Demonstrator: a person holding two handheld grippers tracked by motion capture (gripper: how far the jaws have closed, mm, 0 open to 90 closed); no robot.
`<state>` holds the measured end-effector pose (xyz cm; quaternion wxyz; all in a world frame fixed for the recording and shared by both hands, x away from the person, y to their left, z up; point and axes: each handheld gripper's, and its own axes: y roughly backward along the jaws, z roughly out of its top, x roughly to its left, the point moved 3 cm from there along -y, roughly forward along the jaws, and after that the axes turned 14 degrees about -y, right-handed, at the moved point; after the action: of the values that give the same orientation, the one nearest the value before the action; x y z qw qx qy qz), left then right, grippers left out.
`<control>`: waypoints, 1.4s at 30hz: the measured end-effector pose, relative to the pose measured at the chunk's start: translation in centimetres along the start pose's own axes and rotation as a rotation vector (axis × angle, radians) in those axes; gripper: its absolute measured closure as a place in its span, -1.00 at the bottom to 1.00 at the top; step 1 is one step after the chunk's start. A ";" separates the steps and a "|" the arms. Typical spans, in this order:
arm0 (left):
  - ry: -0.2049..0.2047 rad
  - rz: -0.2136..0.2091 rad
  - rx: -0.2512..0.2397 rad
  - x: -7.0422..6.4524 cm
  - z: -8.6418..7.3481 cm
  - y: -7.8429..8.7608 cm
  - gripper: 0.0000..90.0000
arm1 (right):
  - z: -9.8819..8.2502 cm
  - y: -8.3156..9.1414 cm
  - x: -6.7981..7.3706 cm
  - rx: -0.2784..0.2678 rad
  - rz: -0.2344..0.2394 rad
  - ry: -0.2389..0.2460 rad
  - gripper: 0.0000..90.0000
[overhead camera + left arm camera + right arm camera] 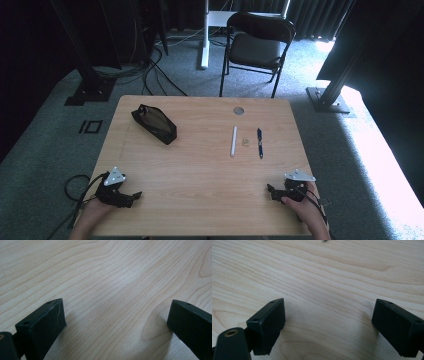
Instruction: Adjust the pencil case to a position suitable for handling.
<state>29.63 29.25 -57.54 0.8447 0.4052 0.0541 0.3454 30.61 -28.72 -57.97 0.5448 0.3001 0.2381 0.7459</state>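
A black pencil case lies on the far left part of the wooden table, its top open. At the far right lie a white pen, a small tan eraser-like bit and a dark blue pen. My left gripper rests at the near left corner, jaws wide apart over bare wood. At the near right corner my right gripper also stands open, nothing between its jaws.
A grey cable grommet is set in the table's far edge. Behind the table stands a black folding chair. Black stands and cables occupy the carpet at the left and right.
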 end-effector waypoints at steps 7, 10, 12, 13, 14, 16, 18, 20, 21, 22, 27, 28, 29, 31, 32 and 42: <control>0.000 0.000 0.000 0.0 0.0 0.0 -0.96 | 0.0 0.0 0.0 0.001 0.000 0.000 -0.75; 0.000 0.000 0.000 0.0 0.0 0.0 -0.96 | 0.0 0.0 0.0 0.001 0.000 0.001 -0.75; 0.000 0.000 0.000 0.0 0.0 0.0 -0.96 | 0.0 0.0 0.0 0.001 0.000 0.002 -0.75; 0.000 0.000 0.000 0.0 0.0 0.0 -0.96 | 0.0 0.0 0.0 0.002 0.001 0.002 -0.75; 0.000 0.000 0.000 0.0 0.0 0.0 -0.96 | 0.0 0.0 0.1 0.002 0.005 0.008 -0.75; 0.000 0.000 0.000 0.0 0.0 0.0 -0.96 | 0.1 -0.1 0.2 0.004 0.015 0.017 -0.75; 0.000 0.000 0.000 0.0 0.0 0.0 -0.96 | 0.2 -0.2 0.3 0.008 0.015 0.022 -0.75; 0.000 0.000 0.000 0.0 0.0 0.0 -0.96 | 0.4 -0.2 0.4 0.007 0.010 0.041 -0.75; 0.000 0.000 0.000 0.0 0.0 0.0 -0.96 | 0.5 -0.3 0.5 0.005 0.009 0.042 -0.75; 0.000 0.000 0.000 0.0 0.0 0.0 -0.96 | 0.7 -0.3 0.6 0.002 0.013 0.037 -0.75; 0.000 0.000 0.000 0.0 0.0 0.0 -0.96 | 1.5 -0.1 1.2 -0.023 0.034 0.042 -0.75; 0.000 0.000 0.000 0.0 0.0 0.0 -0.96 | 1.7 -0.1 1.4 -0.026 0.037 0.045 -0.75; 0.000 0.000 0.000 0.0 0.0 0.0 -0.96 | 1.8 -0.1 1.5 -0.028 0.042 0.043 -0.75; 0.000 0.000 0.000 0.0 0.0 0.0 -0.96 | 2.1 -0.1 1.7 -0.034 0.051 0.048 -0.75; 0.000 0.000 0.000 0.0 0.0 0.0 -0.96 | 2.2 -0.1 1.9 -0.034 0.051 0.053 -0.75; -0.003 -0.003 0.000 0.0 0.0 0.0 -0.96 | 3.4 -0.8 3.9 -0.030 0.083 0.101 -0.75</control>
<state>29.64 29.29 -57.53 0.8453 0.4058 0.0532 0.3436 32.69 -24.66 -55.35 0.5051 0.2635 0.2416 0.7855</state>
